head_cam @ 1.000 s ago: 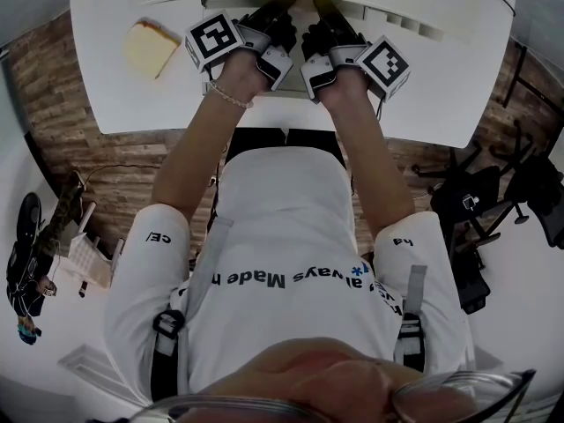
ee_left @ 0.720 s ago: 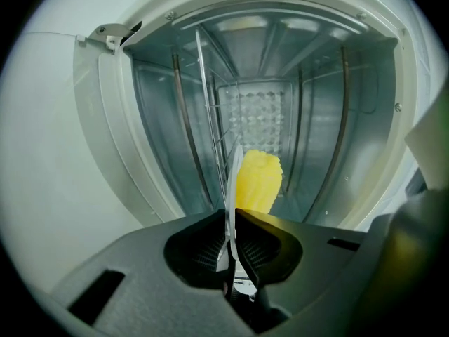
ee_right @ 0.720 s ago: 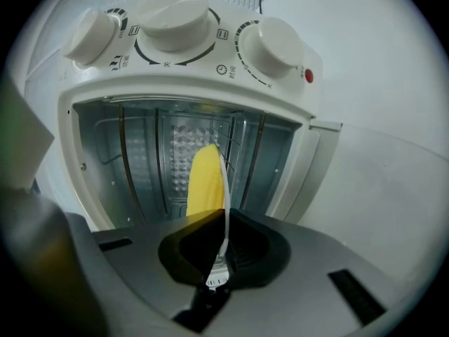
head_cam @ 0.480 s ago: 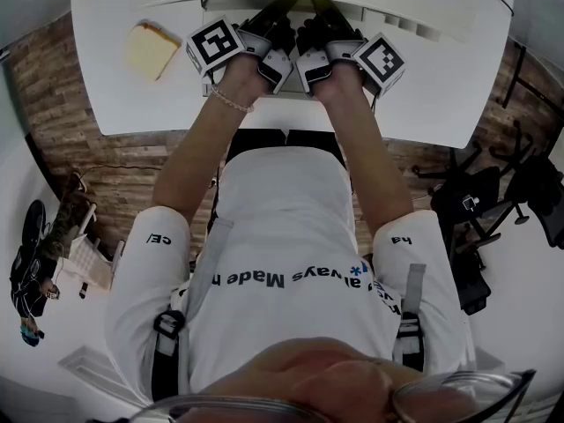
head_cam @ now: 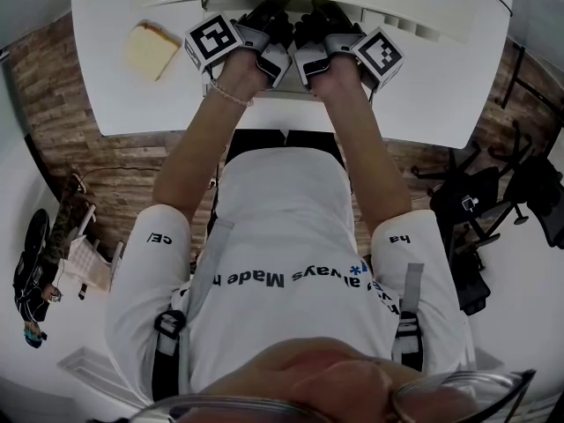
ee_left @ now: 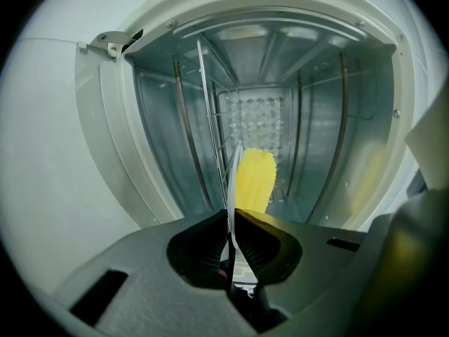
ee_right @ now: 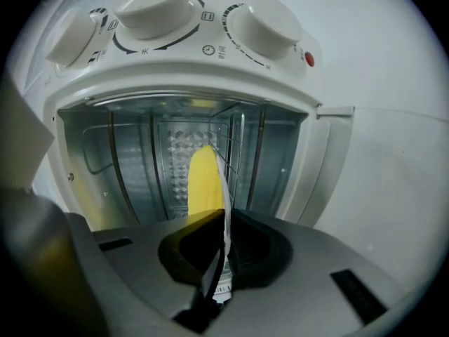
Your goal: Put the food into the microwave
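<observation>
Over the last second both tools have edged forward, bringing the plate (ee_left: 231, 177) to the microwave's (ee_left: 161, 111) open mouth, so loading looks nearly done. The left tool (ee_left: 231, 215) and right tool (ee_right: 224, 215) stay clenched on the plate's thin rim, one on each side. The yellow food (ee_left: 254, 180) lies just beyond their tips.

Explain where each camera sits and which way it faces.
Head view: on the person's head, facing down at the table; arms, shirt show.
Left gripper view: on the left hand-held gripper, facing into the microwave; jaws shut on the plate.
Right gripper view: on the right hand-held gripper, facing likewise; same grip.
Both gripper views share plate, yellow food, microwave.
</observation>
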The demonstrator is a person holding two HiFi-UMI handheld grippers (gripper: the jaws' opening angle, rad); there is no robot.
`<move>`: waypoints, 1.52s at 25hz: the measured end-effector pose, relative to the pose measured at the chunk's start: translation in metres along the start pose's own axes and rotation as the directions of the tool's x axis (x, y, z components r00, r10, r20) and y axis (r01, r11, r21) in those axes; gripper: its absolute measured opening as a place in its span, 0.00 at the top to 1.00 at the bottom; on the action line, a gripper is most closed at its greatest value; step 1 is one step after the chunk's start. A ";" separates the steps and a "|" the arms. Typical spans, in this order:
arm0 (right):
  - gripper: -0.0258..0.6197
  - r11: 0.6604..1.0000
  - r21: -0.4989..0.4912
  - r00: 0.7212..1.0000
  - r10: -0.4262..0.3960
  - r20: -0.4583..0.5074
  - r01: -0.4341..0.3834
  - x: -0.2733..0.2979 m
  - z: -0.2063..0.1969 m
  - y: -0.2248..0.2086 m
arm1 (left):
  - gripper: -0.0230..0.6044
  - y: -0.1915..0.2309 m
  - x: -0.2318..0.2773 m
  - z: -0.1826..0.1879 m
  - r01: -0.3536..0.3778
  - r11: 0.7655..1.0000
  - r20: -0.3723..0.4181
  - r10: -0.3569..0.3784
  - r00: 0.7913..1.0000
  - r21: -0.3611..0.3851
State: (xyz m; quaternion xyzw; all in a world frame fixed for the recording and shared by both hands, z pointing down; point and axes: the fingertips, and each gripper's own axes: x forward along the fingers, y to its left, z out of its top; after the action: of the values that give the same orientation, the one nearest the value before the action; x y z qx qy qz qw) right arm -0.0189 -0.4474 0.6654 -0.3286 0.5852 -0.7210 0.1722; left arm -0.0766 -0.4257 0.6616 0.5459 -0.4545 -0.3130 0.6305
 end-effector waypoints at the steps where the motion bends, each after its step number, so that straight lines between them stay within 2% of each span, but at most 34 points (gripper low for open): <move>1: 0.93 1.000 -0.004 1.000 0.006 0.000 -0.006 0.000 0.000 0.001 | 0.92 0.001 0.000 0.000 0.002 1.000 0.000 -0.002 1.000 -0.003; 5: 0.89 1.000 -0.018 1.000 0.002 0.001 -0.002 -0.004 0.000 0.003 | 0.92 0.001 0.003 0.002 0.013 0.999 0.008 -0.012 1.000 -0.034; 7: 0.85 1.000 -0.018 1.000 -0.004 -0.002 0.004 -0.006 -0.003 0.003 | 0.93 0.001 0.005 0.005 0.014 0.999 0.015 -0.014 1.000 -0.032; 10: 0.85 0.999 -0.049 1.000 -0.017 -0.012 0.016 -0.014 -0.004 0.000 | 0.93 -0.003 0.006 0.005 0.020 1.000 0.020 -0.020 1.000 -0.020; 15: 0.85 0.991 -0.131 0.999 -0.035 -0.029 0.031 -0.033 0.002 0.003 | 0.76 -0.014 -0.003 -0.006 0.010 1.000 0.027 -0.010 1.000 -0.008; 21: 0.85 0.962 -0.272 0.997 -0.045 -0.064 0.026 -0.048 0.006 0.020 | 0.75 -0.024 -0.025 -0.017 -0.018 0.998 0.013 0.017 1.000 0.054; 24: 0.85 0.926 -0.377 0.995 -0.042 -0.091 0.005 -0.064 0.007 0.029 | 0.74 -0.032 -0.037 -0.029 -0.027 0.993 -0.008 0.028 1.000 0.111; 28: 0.86 0.845 -0.533 0.993 -0.027 -0.119 -0.041 -0.082 0.004 0.050 | 0.75 -0.054 -0.056 -0.036 -0.015 0.971 -0.026 0.022 0.999 0.238; 32: 0.89 0.727 -0.680 0.990 -0.007 -0.144 -0.094 -0.098 -0.001 0.078 | 0.86 -0.079 -0.074 -0.036 0.012 0.923 -0.030 0.000 1.000 0.385; 35: 0.90 0.606 -0.786 0.988 0.002 -0.156 -0.125 -0.113 -0.008 0.101 | 0.89 -0.102 -0.086 -0.039 0.039 0.879 -0.039 -0.023 0.999 0.475; 38: 0.91 0.448 -0.882 0.987 0.014 -0.161 -0.150 -0.131 -0.013 0.128 | 0.91 -0.126 -0.094 -0.047 0.065 0.816 -0.052 -0.043 0.998 0.575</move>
State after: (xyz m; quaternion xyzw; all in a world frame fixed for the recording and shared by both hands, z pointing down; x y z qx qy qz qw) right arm 0.0493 -0.3878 0.5057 -0.2938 0.9007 -0.3185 -0.0292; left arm -0.0570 -0.3492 0.5173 0.7293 -0.5004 -0.1687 0.4351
